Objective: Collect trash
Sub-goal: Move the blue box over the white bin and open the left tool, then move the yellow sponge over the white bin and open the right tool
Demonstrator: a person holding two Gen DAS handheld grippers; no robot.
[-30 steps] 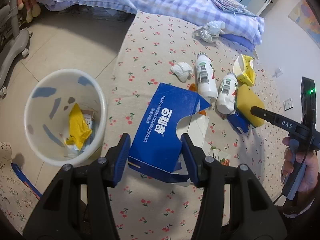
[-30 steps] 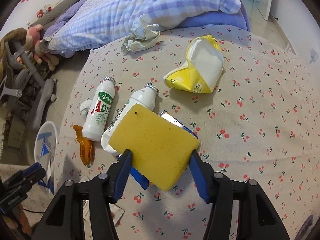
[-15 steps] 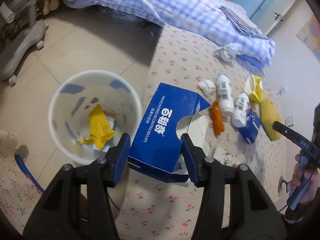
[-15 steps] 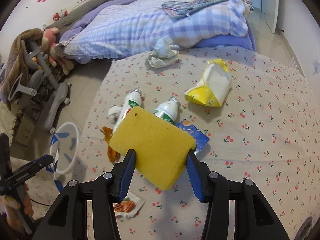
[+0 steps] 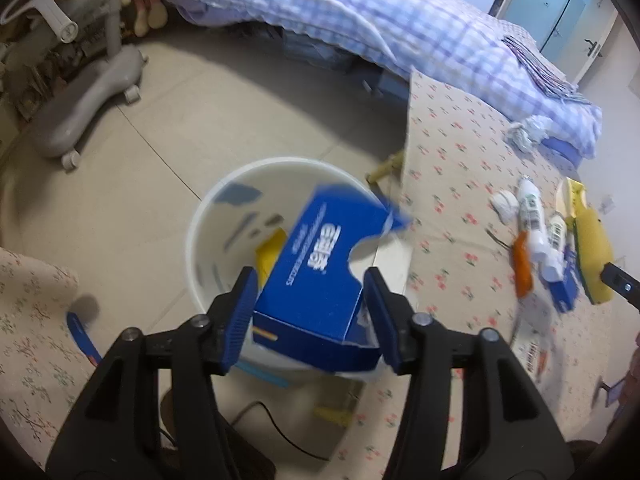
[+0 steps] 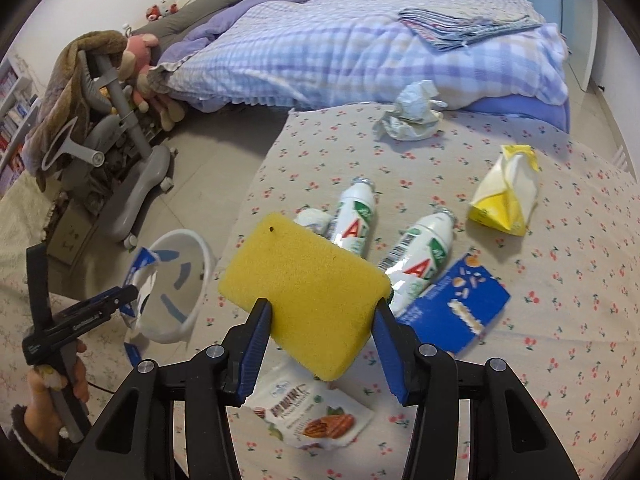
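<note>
My left gripper (image 5: pixel 310 316): jaws opening, blue carton (image 5: pixel 320 276) between them, over white bin (image 5: pixel 204 216), blurred; pads look parted from carton sides. Carton: torn, empty-looking cardboard, judged light, crushable; hold across flat side walls, not ragged flap. My right gripper (image 6: pixel 322 338): clamped on yellow sponge (image 6: pixel 308 296), held above floral cloth (image 6: pixel 560 320). Sponge judged soft, light, compressible; edge grip adequate. Two white bottles (image 6: pixel 356 220) remain on cloth: likely smooth, prone to roll; take mid-body.

both wrist views angled steeply down, close over the white bin (image 5: pixel 208 216) (image 6: pixel 198 280) and cherry-print cloth (image 5: pixel 452 184) (image 6: pixel 560 248), shared between them.
</note>
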